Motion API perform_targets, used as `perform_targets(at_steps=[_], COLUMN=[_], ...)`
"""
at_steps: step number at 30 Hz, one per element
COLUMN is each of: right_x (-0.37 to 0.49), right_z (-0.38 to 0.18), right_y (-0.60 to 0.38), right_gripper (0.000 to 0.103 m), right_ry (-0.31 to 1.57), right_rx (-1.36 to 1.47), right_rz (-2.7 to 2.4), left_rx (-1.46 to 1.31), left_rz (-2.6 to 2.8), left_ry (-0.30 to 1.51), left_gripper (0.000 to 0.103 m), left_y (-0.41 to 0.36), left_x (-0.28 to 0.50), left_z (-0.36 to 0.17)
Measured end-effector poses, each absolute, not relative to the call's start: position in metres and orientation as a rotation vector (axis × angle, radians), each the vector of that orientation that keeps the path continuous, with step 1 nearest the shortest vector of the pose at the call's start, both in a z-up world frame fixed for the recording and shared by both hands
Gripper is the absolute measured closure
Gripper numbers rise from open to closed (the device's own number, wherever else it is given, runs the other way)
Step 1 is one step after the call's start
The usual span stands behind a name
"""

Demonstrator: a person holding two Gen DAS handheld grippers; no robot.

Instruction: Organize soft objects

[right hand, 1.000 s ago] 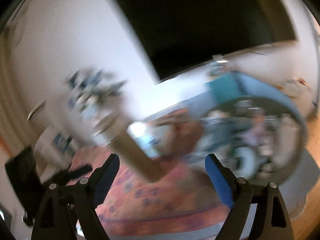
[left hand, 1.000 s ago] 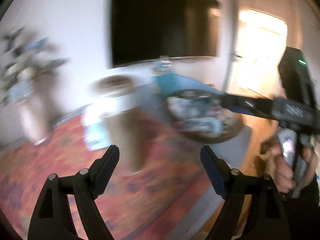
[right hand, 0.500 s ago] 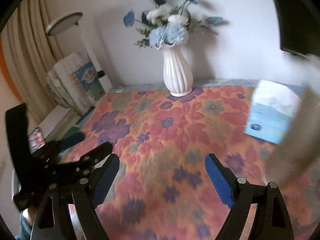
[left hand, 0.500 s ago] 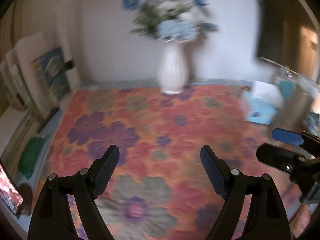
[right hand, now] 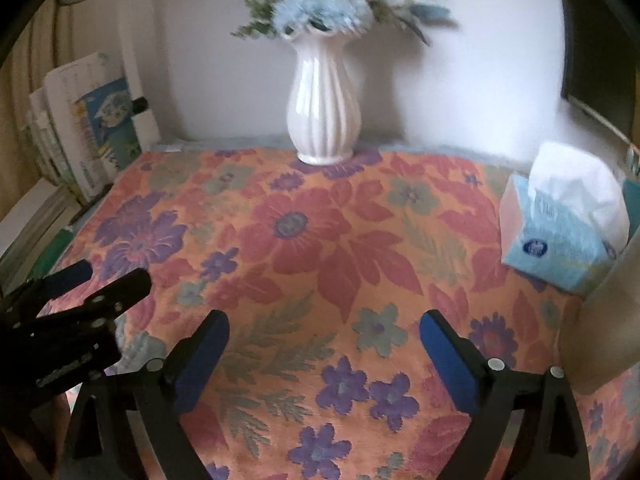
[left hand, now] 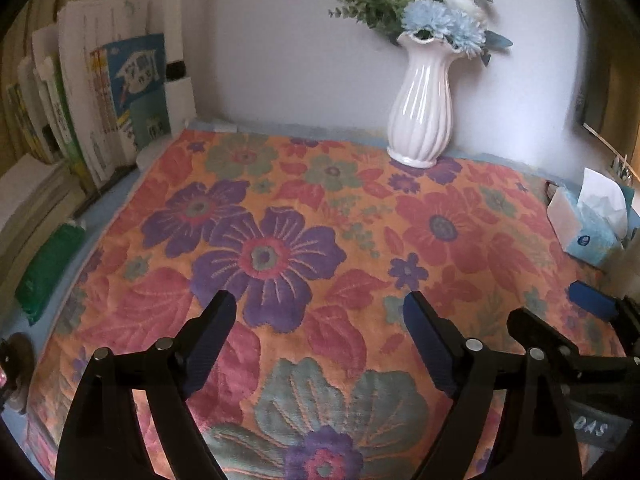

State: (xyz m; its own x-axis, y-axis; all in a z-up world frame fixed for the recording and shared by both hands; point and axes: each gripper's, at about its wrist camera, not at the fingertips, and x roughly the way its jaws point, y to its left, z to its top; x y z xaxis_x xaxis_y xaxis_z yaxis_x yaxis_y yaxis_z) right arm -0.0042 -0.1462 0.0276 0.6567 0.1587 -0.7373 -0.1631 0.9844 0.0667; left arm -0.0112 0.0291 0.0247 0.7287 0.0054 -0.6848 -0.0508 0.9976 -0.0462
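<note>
Cloth (left hand: 360, 240): a floral woven cloth lies flat and spread over the table, covering most of the top; its long side seems to run left to right along the wall, but the lens bends it, so I cannot tell for sure.
Cloth texture: thick, quilted look, with raised flowers in purple, red and green on orange.
Left gripper (left hand: 318, 316): jaws wide and opening, nothing between them; it hangs over the cloth, pointing down at the big purple flower. Whether the tips touch the cloth I cannot tell.
Right gripper (right hand: 324, 338): jaws wide and opening, nothing between them; above the cloth, just beside the left one.
Fingers: black plastic arms with flat blue pads (right hand: 200, 360).
Vase (left hand: 422, 108): white glossy ceramic, ribbed, upright at the far edge of the cloth, against the wall, holding blue and white flowers (left hand: 440, 20).
Tissue box (right hand: 560, 240): light blue, soft pack, on the right side, white tissue standing out of the top.
Books (left hand: 100, 92): standing upright at the far left, off the cloth.
Green pack (left hand: 50, 268): lies flat at the left, beside the cloth.
</note>
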Motion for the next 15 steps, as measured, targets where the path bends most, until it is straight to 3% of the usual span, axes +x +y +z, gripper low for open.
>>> perform_targets(at_steps=[15], right_x=[0.0033], right_z=[0.0196], right_y=[-0.1540], right_gripper=[0.007], right_ry=[0.913], right_rx=[0.030], right_rz=[0.162], left_rx=[-0.020], left_rz=[0.026], left_ry=[0.788], left_gripper=[0.015], left_y=[0.0231], left_x=[-0.0114], left_z=[0.0204])
